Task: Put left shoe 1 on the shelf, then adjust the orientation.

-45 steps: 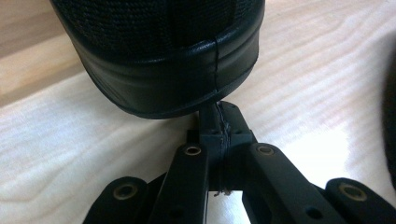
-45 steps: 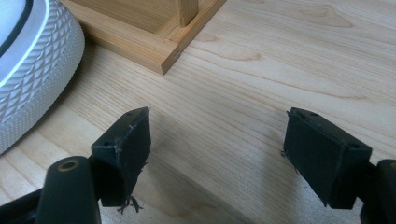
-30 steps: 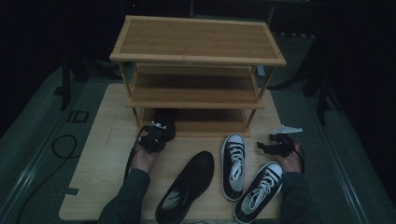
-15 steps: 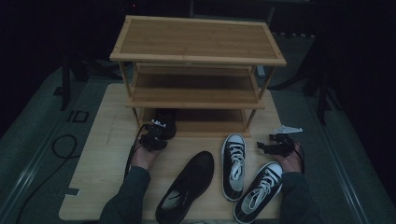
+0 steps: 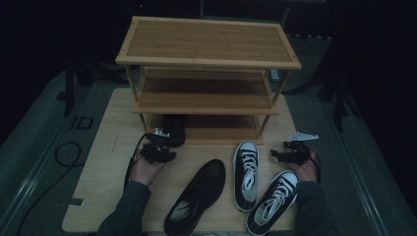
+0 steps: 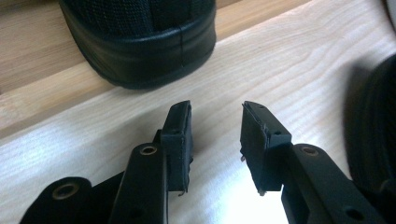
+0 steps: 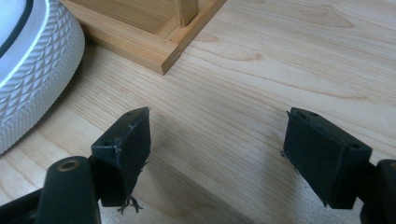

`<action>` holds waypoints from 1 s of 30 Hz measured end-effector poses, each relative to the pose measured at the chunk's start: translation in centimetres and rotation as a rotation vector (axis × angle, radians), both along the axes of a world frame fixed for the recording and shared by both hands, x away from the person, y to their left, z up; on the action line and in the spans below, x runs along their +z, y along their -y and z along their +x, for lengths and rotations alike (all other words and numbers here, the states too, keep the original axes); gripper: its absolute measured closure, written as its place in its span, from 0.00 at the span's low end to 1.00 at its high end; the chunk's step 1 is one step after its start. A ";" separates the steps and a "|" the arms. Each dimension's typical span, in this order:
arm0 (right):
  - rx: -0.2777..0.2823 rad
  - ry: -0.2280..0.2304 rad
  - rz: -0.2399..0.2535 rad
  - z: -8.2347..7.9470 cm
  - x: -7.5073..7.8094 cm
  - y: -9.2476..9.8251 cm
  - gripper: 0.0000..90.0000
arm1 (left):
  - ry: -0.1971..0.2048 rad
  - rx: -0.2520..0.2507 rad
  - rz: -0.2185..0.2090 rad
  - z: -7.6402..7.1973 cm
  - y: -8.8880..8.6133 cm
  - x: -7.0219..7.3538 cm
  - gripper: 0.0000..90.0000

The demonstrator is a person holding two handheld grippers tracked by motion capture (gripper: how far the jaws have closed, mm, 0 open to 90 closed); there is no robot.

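Note:
A black shoe (image 5: 174,129) stands at the left end of the wooden rack's bottom shelf (image 5: 216,129). In the left gripper view its heel (image 6: 140,42) sits just ahead of the jaws. My left gripper (image 5: 161,140) (image 6: 215,116) is a short way in front of it. Its jaws have just been opening, they are open now, and nothing is between them. A second black shoe (image 5: 196,196) (image 6: 373,130) lies on the board (image 5: 103,167). My right gripper (image 5: 285,149) (image 7: 219,126) rests wide open on the board, beside two black-and-white sneakers (image 5: 246,172) (image 5: 273,201).
The three-tier wooden rack (image 5: 206,39) stands at the far side of the board; its top and middle shelves are bare. Its front right corner (image 7: 161,53) is near the right gripper, with a sneaker's white toe cap (image 7: 32,60) at the left. A cable (image 5: 66,152) lies on the floor.
My left gripper has drawn back a little from the black shoe on the bottom shelf, and the shoe stays there. The right hand has not moved.

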State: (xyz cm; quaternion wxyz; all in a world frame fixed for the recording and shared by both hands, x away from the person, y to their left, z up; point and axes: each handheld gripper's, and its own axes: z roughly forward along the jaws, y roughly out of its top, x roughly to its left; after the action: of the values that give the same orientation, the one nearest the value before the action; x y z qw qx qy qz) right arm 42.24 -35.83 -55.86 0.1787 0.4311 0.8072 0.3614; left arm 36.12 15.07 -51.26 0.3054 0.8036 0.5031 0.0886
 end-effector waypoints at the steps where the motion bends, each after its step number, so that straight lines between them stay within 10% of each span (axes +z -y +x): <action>1: 0.000 0.000 0.000 0.0 0.0 0.0 0.25 | 0.007 -0.003 0.002 -0.2 -0.1 0.2 0.71; 30: 0.000 0.001 -0.001 0.0 0.0 0.0 0.25 | 0.077 -0.229 -0.049 -5.0 1.5 5.4 0.63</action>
State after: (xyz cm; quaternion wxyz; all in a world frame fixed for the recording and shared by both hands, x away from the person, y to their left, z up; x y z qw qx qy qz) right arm 42.24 -35.82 -55.86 0.1792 0.4309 0.8074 0.3610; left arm 31.07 13.53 -45.87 0.3520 0.8442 0.3979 0.0715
